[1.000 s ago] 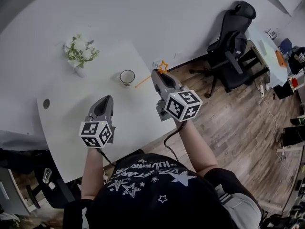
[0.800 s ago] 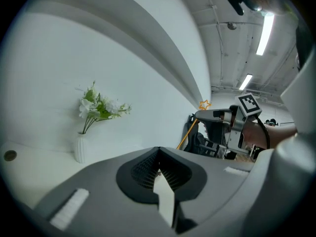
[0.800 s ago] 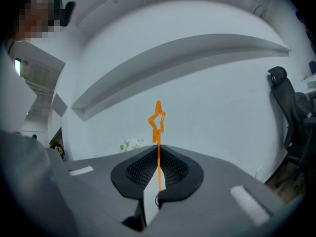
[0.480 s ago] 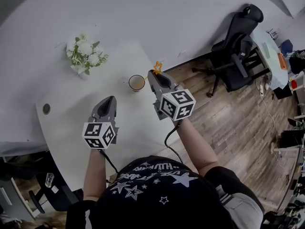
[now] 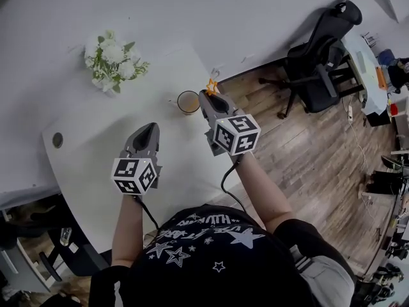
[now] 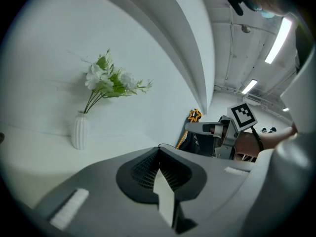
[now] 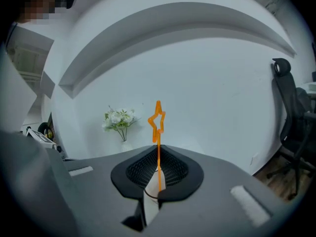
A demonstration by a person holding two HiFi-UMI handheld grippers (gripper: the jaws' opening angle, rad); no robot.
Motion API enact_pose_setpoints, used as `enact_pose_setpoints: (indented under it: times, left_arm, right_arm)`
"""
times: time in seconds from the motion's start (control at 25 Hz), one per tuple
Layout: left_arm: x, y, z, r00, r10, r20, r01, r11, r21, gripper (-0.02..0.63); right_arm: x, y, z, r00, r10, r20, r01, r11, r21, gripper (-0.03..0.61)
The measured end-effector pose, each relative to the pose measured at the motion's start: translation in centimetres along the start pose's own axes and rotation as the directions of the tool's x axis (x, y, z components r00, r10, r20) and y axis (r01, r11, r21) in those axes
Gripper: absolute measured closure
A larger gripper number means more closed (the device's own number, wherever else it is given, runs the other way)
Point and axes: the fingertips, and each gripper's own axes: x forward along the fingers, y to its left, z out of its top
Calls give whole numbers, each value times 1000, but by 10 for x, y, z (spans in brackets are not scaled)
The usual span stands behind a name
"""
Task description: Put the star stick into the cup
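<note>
1. Narrowed over the last second: the stretch of table point(image 5: 96, 139) between the right tongs point(image 5: 206, 95) and the cup point(image 5: 188, 102). We now see the tips just beside the cup's rim, so we judge insertion to be imminent or under way.
2. Right tongs: closed on the star stick point(image 7: 158, 154). Only the right gripper view shows this grip, with the shaft upright between the jaws.
3. Left tongs point(image 5: 151, 127): closed and empty, held over the table apart from the cup. Their view alone shows the right tongs side-on, with the star above and the shaft slanting down.
4. Cup: upright near the table's far edge, and clear only in the head view.
5. Star stick: the slanted shaft visible earlier in the head view no longer shows; only the star does. We cannot tell whether the lower end is inside the cup.
</note>
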Motion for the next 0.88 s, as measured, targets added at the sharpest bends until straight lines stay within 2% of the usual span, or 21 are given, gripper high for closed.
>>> enact_pose_setpoints:
  times: [0.32,0.88]
  left_arm:
    - [2,-5,-11,999,-27,-27,27,1000,-12,609]
    - [1,-9,-23,998,-40,-44,39,999,-18,609]
  right_arm:
    - [4,-15,-3,1000,-25,8,25,999,33,548]
    - [6,-50,-14,992,-125,-23,127,990,61,514]
